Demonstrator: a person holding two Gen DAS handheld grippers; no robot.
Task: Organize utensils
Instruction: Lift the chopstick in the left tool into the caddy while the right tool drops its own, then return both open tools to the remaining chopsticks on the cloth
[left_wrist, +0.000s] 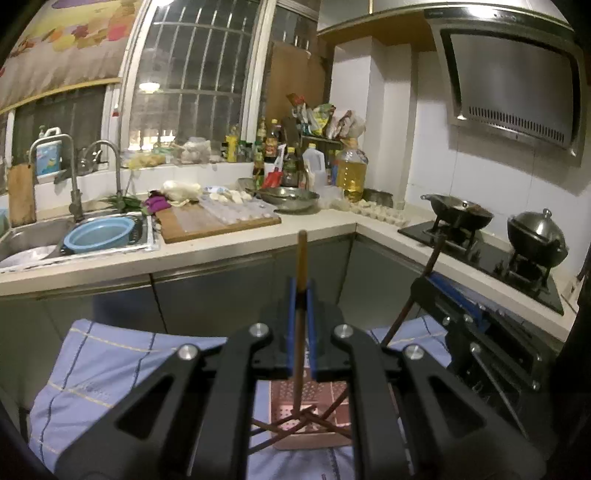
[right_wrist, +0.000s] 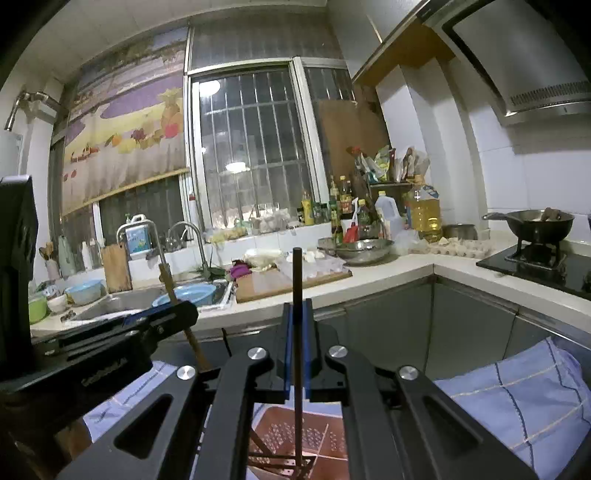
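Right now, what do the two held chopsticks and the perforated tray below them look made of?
Left chopstick: light brown, matte, probably wood or bamboo. Right chopstick: dark and smooth, material unclear. Perforated tray: reddish-brown, moulded holes, likely plastic.

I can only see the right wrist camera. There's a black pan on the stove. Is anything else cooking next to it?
Observer: Yes. The left wrist view shows a lidded steel pot beside that wok on the hob.
Operator: Is the other gripper really squeezing its stick?
Observer: Yes. Seen head-on, the left gripper has its blue pads shut on a light brown chopstick.
Operator: Where does the stick's bottom go?
Observer: It ends over the perforated tray, by crossed chopsticks lying there.
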